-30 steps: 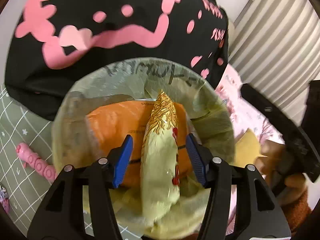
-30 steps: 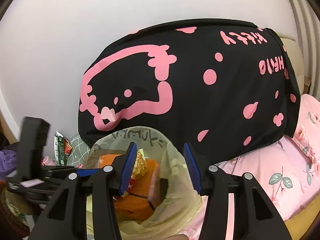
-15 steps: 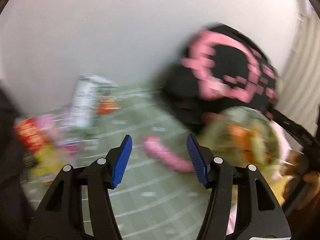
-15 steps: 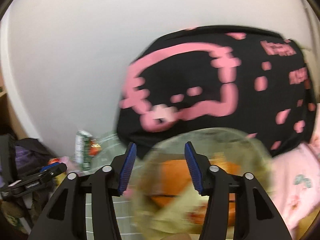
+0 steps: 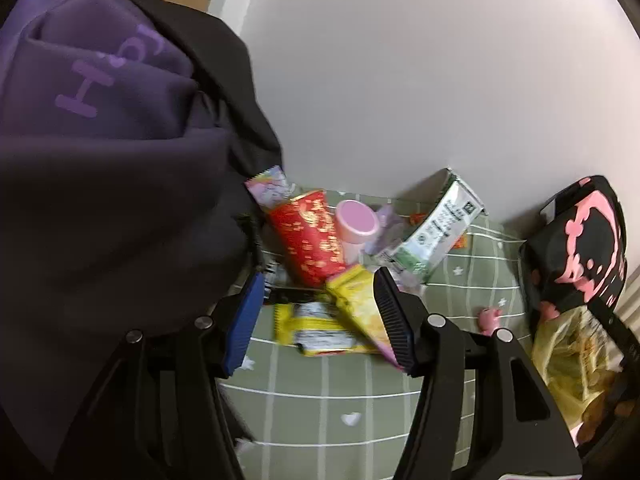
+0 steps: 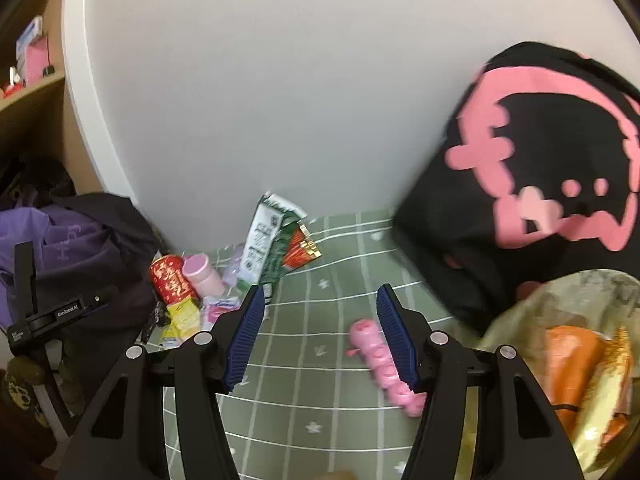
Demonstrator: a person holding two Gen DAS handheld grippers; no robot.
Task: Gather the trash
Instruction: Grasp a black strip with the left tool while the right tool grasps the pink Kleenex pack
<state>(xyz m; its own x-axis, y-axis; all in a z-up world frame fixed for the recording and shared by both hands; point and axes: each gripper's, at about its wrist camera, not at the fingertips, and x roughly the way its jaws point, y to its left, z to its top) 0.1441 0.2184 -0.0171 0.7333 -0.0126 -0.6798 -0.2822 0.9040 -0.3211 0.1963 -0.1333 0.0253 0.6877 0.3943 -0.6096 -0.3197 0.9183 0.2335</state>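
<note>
A heap of trash lies on the green checked bedcover by the wall: a red packet (image 5: 308, 236), a pink cup (image 5: 356, 224), a green-and-white carton (image 5: 436, 228) and yellow wrappers (image 5: 320, 332). My left gripper (image 5: 319, 276) hovers open just above the yellow wrappers, gripping nothing. The yellowish trash bag (image 5: 568, 364) shows at the right edge. In the right wrist view my right gripper (image 6: 321, 290) hangs over bare bedcover, its jaws opening with nothing between them. The trash bag (image 6: 560, 360), holding an orange packet (image 6: 572, 364), sits at its lower right.
A pink segmented toy (image 6: 384, 364) lies beside the right gripper's right finger. A black cushion with pink print (image 6: 540, 184) leans on the wall at the right. Dark purple-and-black clothing (image 5: 100, 160) crowds the left. A wooden shelf (image 6: 28, 80) stands far left.
Both grippers have swung left, away from the trash bag. The left one now faces the trash heap instead of the bag's mouth. The right jaws stand wider.
</note>
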